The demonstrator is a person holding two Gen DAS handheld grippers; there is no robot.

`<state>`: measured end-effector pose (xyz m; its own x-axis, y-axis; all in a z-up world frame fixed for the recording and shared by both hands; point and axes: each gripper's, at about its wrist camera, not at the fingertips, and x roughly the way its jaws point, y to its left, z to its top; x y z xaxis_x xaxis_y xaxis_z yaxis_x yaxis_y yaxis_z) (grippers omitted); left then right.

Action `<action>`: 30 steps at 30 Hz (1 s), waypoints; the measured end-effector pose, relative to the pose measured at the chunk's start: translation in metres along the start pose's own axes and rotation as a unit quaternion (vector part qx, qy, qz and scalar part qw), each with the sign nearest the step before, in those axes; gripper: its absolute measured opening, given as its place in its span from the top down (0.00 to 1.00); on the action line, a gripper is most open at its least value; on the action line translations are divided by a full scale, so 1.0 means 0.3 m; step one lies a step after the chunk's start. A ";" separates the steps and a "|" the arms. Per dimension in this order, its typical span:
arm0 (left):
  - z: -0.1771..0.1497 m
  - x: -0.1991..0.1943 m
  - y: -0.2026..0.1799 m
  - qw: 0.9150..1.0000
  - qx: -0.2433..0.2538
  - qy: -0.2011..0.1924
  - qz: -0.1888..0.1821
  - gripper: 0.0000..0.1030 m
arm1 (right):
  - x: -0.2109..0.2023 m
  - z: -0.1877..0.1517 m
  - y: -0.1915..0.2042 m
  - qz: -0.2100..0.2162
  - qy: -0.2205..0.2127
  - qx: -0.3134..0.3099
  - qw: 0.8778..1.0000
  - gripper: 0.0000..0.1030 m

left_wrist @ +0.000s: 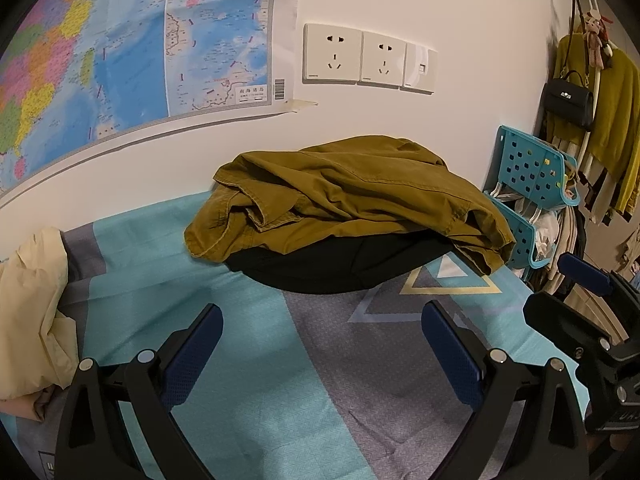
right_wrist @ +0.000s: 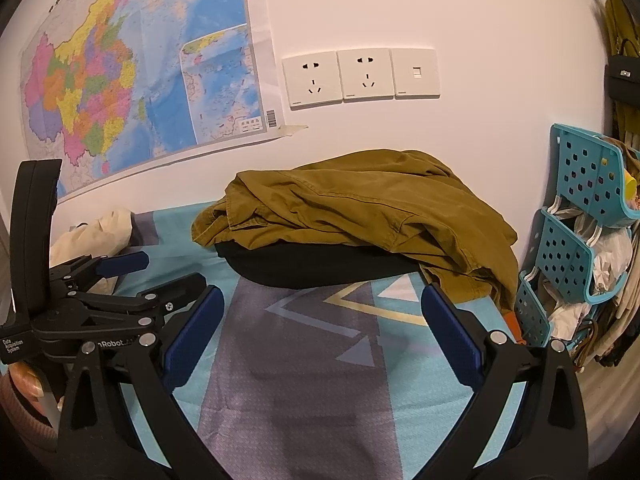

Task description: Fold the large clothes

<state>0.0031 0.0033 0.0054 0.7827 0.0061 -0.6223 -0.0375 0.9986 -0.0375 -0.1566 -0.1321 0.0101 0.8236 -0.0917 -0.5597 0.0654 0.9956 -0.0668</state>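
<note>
A crumpled olive-brown garment (left_wrist: 352, 196) lies heaped on a black garment (left_wrist: 332, 264) against the wall at the far side of the bed; both also show in the right wrist view, olive (right_wrist: 360, 212) over black (right_wrist: 312, 268). My left gripper (left_wrist: 322, 344) is open and empty, held over the bedsheet short of the pile. My right gripper (right_wrist: 322, 328) is open and empty, also short of the pile. The right gripper appears at the right edge of the left wrist view (left_wrist: 588, 300), and the left gripper at the left of the right wrist view (right_wrist: 120, 292).
The bed has a teal and grey patterned sheet (left_wrist: 240, 360). A cream garment (left_wrist: 32, 308) lies at the left. Teal plastic baskets (right_wrist: 576, 220) and hanging clothes (left_wrist: 612, 120) stand at the right. A map (left_wrist: 120, 40) and wall sockets (left_wrist: 368, 58) are on the wall behind.
</note>
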 end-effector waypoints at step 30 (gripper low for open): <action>0.008 0.014 0.030 1.000 -0.010 0.002 0.003 0.07 | 0.019 0.009 0.021 -0.004 0.003 -0.002 1.000 0.06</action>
<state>0.0075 0.0124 0.0042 0.7797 0.0109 -0.6261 -0.0538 0.9973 -0.0497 -0.1499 -0.1262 0.0086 0.8197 -0.0990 -0.5642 0.0694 0.9949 -0.0737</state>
